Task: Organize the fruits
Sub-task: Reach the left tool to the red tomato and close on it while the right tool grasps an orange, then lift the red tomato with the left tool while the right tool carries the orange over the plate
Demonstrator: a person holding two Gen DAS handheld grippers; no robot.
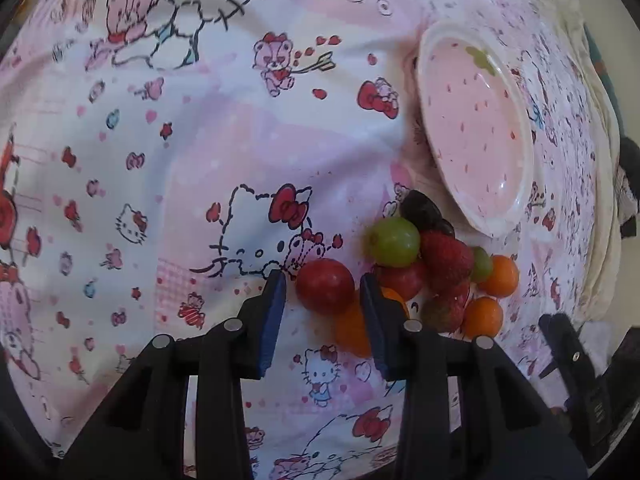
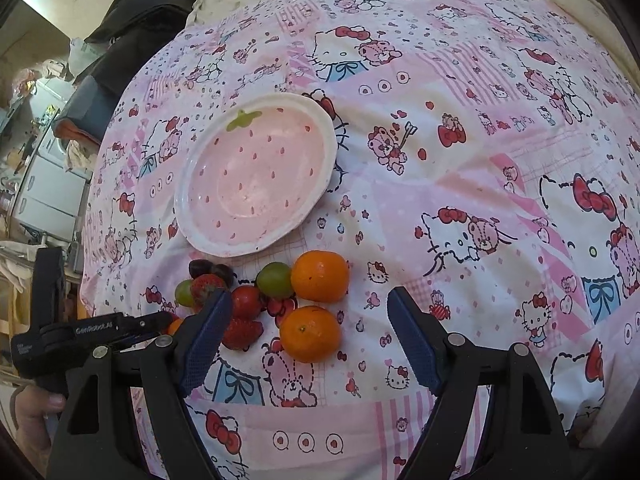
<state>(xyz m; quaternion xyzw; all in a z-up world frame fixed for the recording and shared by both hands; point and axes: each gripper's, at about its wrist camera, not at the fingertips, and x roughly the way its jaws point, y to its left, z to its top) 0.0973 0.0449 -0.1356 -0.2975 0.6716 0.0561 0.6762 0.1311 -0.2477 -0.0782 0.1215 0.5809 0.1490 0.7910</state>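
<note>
Fruits (image 1: 424, 272) lie heaped just near of the empty pink plate (image 1: 476, 128) in the left wrist view, where the left gripper (image 1: 323, 286) brackets a red tomato (image 1: 325, 285), jaws narrowly apart, pads seemingly not pressing. In the right wrist view the right gripper (image 2: 310, 312) hovers wide open and empty over the near orange (image 2: 310, 334), probably waiting its turn to carry fruit to the plate.

Black plastic tongs (image 1: 322, 292), blue textured pads (image 2: 204, 340), silver round screws, white lettering on left unit.
</note>
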